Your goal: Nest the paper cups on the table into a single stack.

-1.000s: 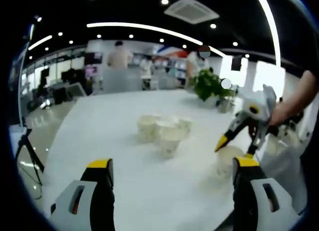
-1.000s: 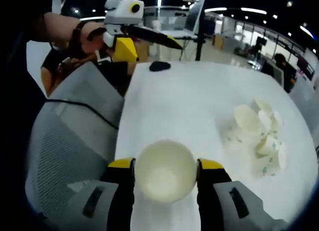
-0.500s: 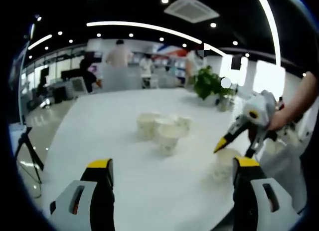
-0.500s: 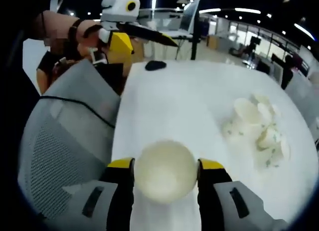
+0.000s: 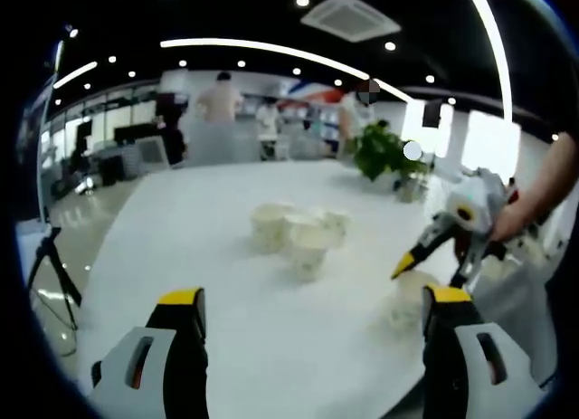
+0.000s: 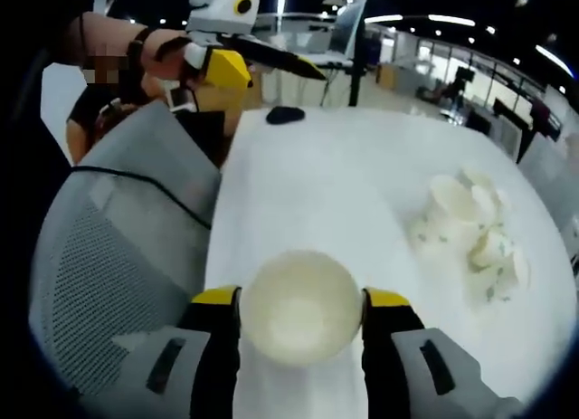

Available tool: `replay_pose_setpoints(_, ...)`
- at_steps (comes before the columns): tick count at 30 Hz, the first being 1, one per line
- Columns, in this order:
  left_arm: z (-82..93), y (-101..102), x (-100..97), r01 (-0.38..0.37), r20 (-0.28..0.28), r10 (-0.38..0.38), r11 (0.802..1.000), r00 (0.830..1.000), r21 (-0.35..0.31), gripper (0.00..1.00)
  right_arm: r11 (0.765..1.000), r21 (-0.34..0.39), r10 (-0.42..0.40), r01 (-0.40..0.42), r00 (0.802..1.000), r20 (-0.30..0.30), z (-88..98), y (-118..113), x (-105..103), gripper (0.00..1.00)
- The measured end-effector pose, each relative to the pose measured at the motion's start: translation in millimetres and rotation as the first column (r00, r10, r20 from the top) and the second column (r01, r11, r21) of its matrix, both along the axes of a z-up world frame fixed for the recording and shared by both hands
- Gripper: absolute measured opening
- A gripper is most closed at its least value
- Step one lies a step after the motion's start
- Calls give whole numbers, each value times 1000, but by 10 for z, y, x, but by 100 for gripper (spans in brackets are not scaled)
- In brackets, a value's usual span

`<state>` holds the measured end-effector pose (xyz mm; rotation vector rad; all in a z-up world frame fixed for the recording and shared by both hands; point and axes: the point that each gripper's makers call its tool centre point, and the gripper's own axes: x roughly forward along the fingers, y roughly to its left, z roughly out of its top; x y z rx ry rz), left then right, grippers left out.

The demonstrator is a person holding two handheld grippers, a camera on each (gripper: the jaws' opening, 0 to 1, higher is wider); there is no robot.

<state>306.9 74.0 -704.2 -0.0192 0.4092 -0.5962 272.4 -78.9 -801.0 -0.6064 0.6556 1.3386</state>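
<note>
A cluster of several white paper cups (image 5: 294,233) with a faint pattern stands mid-table, some upright and some leaning. My left gripper (image 5: 314,297) is open with nothing between its yellow-tipped jaws, short of the cluster. My right gripper (image 5: 427,272) comes in from the right, a hand on it, holding one paper cup (image 5: 407,299) near the table's edge. In the right gripper view that held cup (image 6: 298,312) sits mouth-up between my right gripper (image 6: 301,299), whose jaws touch both its sides. The cup cluster (image 6: 470,233) lies to the right. The left gripper (image 6: 276,68) hovers at the upper left.
The white table (image 5: 199,220) reaches far back. A potted plant (image 5: 382,155) stands at its far right. A black object (image 6: 285,114) lies at the table's far end. A grey mesh chair (image 6: 118,247) stands beside the table's left edge. People stand in the background.
Both views have shifted only slightly. The right gripper still grips the same cup and the left stays open. A person in the background has walked on.
</note>
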Motion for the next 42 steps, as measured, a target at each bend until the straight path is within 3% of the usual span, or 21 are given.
replay_pose_setpoints(10,46,4,-14,-3,5,3,1000,1000,-10,100,1000,11,-13,13,1000,-5,22,4,-1,57)
replay_pose_setpoints(19,114,9,-37,2,12,-2,1000,1000,-2,100,997,64,-41,40,999,16,230,7,23,60)
replay_pose_setpoints(25,154,39,-39,6,16,-6,1000,1000,14,100,990,111,-92,85,994,60,422,-23,170,60)
replay_pose_setpoints(28,154,43,-53,12,14,-12,1000,1000,17,100,980,150,-141,130,988,69,565,-64,293,61)
replay_pose_setpoints(31,158,48,-67,14,12,-14,1000,1000,16,100,953,235,-202,191,979,24,767,-67,386,62)
replay_pose_setpoints(35,174,52,-67,12,17,-12,1000,1000,15,100,941,259,-237,218,970,46,919,-134,485,62)
replay_pose_setpoints(42,205,80,-63,9,24,-9,1000,1000,16,100,921,257,-315,291,948,55,979,-380,646,62)
